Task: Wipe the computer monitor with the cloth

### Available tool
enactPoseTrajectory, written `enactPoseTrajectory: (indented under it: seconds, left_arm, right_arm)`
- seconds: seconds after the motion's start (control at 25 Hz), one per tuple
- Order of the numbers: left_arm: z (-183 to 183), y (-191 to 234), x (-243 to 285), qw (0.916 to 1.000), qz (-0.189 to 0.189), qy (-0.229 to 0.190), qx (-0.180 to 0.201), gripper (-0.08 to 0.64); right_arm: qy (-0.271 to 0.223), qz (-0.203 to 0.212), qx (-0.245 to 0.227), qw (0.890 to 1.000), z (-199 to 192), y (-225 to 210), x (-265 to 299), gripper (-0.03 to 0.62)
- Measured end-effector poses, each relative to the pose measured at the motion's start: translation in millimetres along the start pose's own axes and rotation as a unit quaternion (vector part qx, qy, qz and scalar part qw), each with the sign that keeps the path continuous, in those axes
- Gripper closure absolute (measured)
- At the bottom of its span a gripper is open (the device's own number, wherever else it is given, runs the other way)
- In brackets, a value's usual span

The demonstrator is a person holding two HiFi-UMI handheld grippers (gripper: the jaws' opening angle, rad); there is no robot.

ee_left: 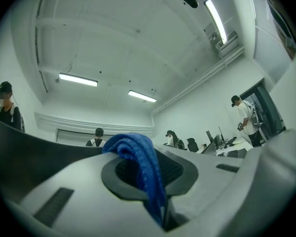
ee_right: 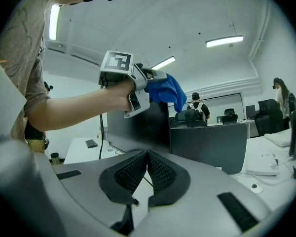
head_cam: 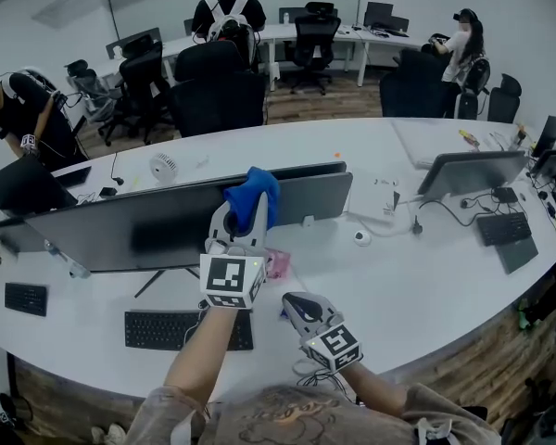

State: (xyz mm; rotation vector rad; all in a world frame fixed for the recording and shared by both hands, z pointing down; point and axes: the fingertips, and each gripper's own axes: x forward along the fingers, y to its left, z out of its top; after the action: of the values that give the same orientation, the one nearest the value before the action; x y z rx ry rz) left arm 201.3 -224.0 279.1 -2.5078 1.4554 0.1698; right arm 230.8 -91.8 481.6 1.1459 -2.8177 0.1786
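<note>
1. The left hand-held gripper (head_cam: 239, 222) is clenched on the blue cloth (head_cam: 255, 196). In its own view a fold of the cloth is pinched between the two pads, and the loose end bunches above them.
2. The cloth sits at the top edge of the computer monitor (head_cam: 120, 235), somewhat right of the middle of its width. It overlaps the rim in the head view, but I cannot tell whether it is pressing on the glass.
3. The monitor's long axis runs left to right across the counter (head_cam: 417, 286), behind the keyboard (head_cam: 181, 330). From the cloth, most of the screen lies to the person's left and downward, and only a short stretch remains to the right.
4. The right hand-held gripper (head_cam: 295, 306) has its jaws together with nothing between them. It hangs low near the counter's front edge, just right of the keyboard and well apart from the screen.
5. The left hand-held gripper is therefore the nearer one, and it alone carries the cloth.
6. As a judgement, the coming stroke depends on that left-right axis. The cloth would travel sideways along the upper edge, mostly leftward, or down the face from where it rests.
7. The wrist would need to keep the cloth, not the jaw tips, toward the glass.
</note>
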Motion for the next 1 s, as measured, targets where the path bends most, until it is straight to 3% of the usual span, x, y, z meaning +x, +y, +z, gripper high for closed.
enactPoseTrajectory:
  seconds: [0.48, 1.0]
  left_arm:
    - [2.4, -9.0, -64.0, 0.9990, -0.044, 0.004, -0.010, 0.512]
    - [-36.0, 76.8, -219.5, 0.9958, 0.016, 0.090, -0.001, 0.512]
  right_arm:
    - [-0.007, -0.021, -0.012, 1.000, 9.6, 18.4, -2.6, 0.571]
    - [0.007, 0.041, -0.018, 0.999, 19.8, 107.6, 38.3, 0.571]
